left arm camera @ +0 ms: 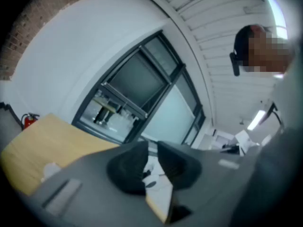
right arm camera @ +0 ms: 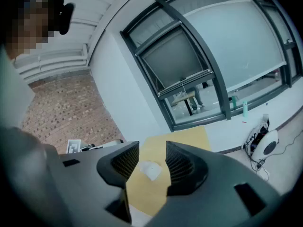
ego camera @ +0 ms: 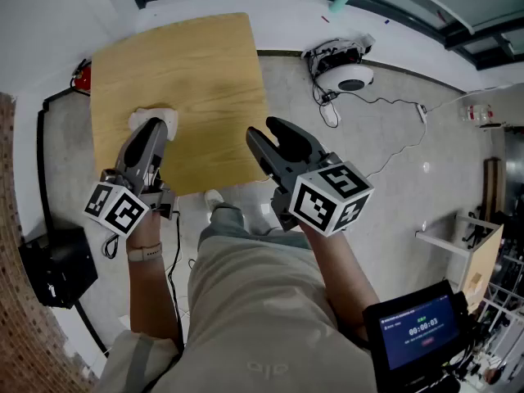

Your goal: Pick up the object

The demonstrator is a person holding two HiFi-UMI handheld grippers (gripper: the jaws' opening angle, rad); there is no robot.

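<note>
A small crumpled white object (ego camera: pixel 157 116) lies near the left edge of the square wooden table (ego camera: pixel 205 72). My left gripper (ego camera: pixel 154 129) hovers with its tips just at the object's near side. Its jaws stand a narrow slit apart with nothing between them (left arm camera: pixel 151 161), and the object (left arm camera: pixel 50 169) shows off to their left. My right gripper (ego camera: pixel 268 129) hangs over the table's near right corner, open and empty. Through its jaws (right arm camera: pixel 147 156) the white object (right arm camera: pixel 150 170) lies farther off on the tabletop (right arm camera: pixel 189 138).
On the floor to the right sits a white round device (ego camera: pixel 344 70) with trailing cables. A black box (ego camera: pixel 53 264) stands at the left by a brick wall, with a red extinguisher (ego camera: pixel 80 76) behind it. A small screen (ego camera: pixel 417 330) sits at lower right.
</note>
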